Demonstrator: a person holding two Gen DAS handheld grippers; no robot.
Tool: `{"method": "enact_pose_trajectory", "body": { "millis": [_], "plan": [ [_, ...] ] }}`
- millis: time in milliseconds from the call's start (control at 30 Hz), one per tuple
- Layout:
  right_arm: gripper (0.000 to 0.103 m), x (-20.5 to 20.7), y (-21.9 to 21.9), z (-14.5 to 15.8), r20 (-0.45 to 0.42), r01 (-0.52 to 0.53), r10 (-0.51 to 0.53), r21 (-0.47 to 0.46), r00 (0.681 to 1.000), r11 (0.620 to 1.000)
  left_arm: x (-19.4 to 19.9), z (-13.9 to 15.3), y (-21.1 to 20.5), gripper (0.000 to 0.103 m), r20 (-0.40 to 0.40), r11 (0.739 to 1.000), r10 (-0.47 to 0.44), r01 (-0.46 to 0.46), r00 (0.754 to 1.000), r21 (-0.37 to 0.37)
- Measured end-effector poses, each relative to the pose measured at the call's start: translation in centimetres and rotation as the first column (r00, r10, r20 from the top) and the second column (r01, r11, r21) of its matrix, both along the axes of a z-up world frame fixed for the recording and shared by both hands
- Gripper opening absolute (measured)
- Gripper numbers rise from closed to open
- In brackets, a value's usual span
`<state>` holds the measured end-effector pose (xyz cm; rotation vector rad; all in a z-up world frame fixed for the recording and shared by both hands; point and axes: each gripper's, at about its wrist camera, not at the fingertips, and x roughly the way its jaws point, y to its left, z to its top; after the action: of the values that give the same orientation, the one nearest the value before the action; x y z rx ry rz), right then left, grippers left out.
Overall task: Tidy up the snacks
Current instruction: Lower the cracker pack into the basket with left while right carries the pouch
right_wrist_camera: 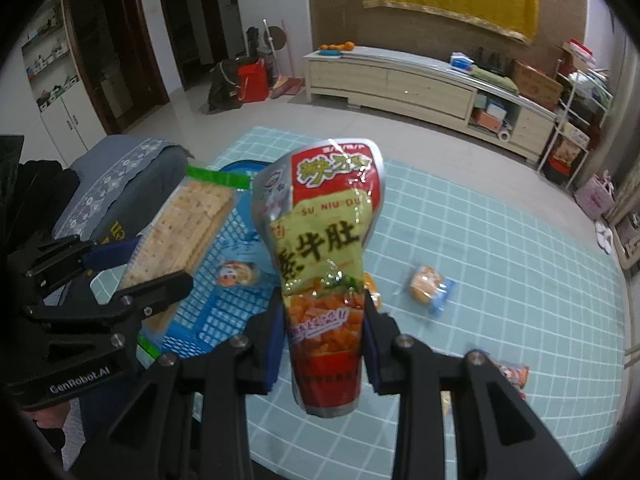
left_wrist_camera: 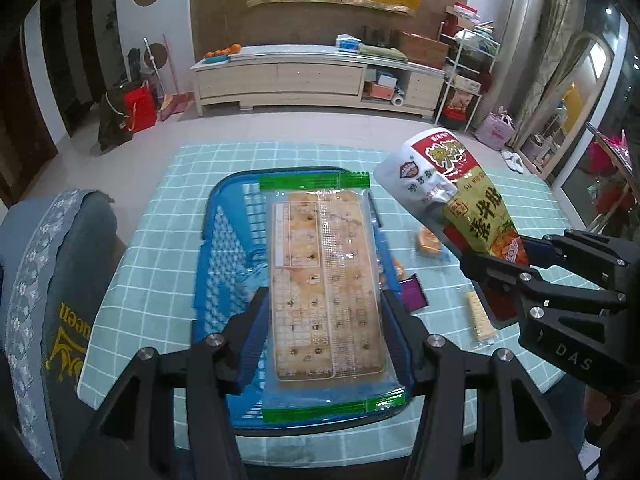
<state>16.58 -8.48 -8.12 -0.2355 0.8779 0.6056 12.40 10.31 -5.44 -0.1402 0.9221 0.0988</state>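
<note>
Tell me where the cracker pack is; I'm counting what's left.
Cracker pack is clamped in the left gripper, above the blue basket.

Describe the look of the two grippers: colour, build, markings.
Both are matte black plastic linkages with silver pivot bolts and blue finger pads. The left gripper carries white "GenRobot.AI" lettering, as the right view shows; the right gripper shows "DAS" on its body. No cables or sleeves are visible.

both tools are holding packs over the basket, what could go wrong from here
The left tool and right tool are close together, so they may collide over the blue basket. The long cracker pack could land across the rim. The right tool's pouch is pinched low, so it may slip or flop.
</note>
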Motion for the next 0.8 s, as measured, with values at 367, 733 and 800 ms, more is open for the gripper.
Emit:
{"method": "enact_pose_trajectory", "body": {
  "millis": [367,733,800],
  "plan": [
    [0.038,0.2,3.8,-2.6,-0.054,-0.025,0.023,-0.038,0.998,0.999,-0.4,-3.5,2.9,0.052,-0.074,0.999,0.020,-0.024,0.997,-0.047],
    [0.038,0.0,4.0,-2.7,-0.061,-0.031,0.028,-0.048,0.998,0.998,-0.6,-5.7,2.6,0.063,-0.120,0.997,0.037,-0.045,0.992,-0.058],
    [0.038,0.0,3.9,-2.6,-0.061,-0.030,0.027,-0.045,0.998,0.999,-0.8,-5.7,2.5,0.064,-0.117,0.998,0.032,-0.037,0.993,-0.043]
  ]
}}
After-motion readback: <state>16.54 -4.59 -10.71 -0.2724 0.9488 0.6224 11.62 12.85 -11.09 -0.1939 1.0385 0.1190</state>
